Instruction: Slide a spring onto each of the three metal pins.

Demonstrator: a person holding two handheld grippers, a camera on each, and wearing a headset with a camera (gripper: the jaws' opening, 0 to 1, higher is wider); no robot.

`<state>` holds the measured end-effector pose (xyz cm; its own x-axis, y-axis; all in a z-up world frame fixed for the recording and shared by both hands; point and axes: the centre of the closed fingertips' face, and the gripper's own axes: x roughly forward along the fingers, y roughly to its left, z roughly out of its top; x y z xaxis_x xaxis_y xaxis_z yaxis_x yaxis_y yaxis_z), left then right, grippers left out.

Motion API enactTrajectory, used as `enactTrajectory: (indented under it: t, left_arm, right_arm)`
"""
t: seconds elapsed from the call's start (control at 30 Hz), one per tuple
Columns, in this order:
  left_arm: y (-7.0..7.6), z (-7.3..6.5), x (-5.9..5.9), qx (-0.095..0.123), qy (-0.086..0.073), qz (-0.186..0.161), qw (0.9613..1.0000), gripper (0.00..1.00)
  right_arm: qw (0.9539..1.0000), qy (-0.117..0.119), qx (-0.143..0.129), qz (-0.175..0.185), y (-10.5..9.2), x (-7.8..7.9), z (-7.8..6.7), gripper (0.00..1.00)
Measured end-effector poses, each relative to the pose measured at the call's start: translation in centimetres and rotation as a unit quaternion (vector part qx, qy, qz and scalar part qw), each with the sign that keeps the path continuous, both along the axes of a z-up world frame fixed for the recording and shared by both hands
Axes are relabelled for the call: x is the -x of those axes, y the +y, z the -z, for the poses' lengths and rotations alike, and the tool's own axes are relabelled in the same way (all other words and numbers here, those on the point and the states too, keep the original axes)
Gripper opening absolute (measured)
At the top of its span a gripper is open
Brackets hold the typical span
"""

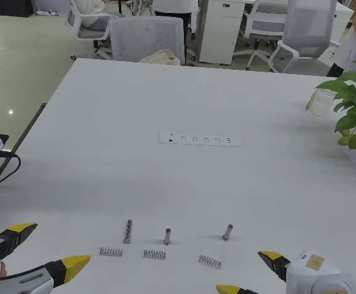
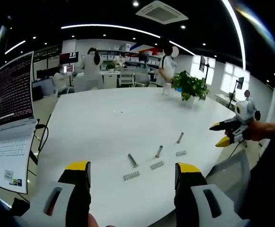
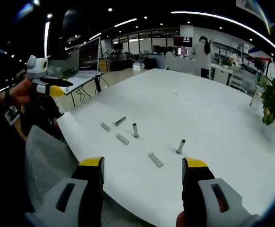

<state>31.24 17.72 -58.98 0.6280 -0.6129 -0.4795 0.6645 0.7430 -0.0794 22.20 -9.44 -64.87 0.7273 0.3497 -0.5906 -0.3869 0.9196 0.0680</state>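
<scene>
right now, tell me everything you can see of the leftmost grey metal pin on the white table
The leftmost grey metal pin is a short, slim rod of dull silvery metal. It lies flat on the white table, its length running roughly away from the person. It sits at the left end of the row of pins, just behind and slightly right of the left coiled metal spring, with a gap between them. Only the tabletop touches it. Its ends are too small to make out.

- The wide white tabletop (image 1: 165, 92) lay bare from the near row of parts to the flat white power strip (image 1: 199, 139) at mid-table.
- Three short grey metal pins (image 1: 167, 236) and three small coiled springs (image 1: 154, 253) sat apart, with open gaps between them.
- A leafy green potted plant (image 1: 354, 110) crowded the right edge.
- An open laptop (image 2: 9, 123) and a black cable (image 1: 13, 160) crowded the left edge.
</scene>
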Motion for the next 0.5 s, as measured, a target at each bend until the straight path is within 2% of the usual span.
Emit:
enactTrajectory:
  t: [0.2,0.5]
  left_arm:
    - [-0.42,-0.1,0.08,-0.001,-0.001,0.005,1.0,0.69]
    - [-0.21,0.13,0.24,-0.002,0.001,0.004,1.0,0.69]
  right_arm:
    - [1.0,0.001,0.0,-0.002,0.13,0.03,0.03,0.66]
    - [1.0,0.002,-0.001,0.003,-0.16,0.24,0.1,0.66]
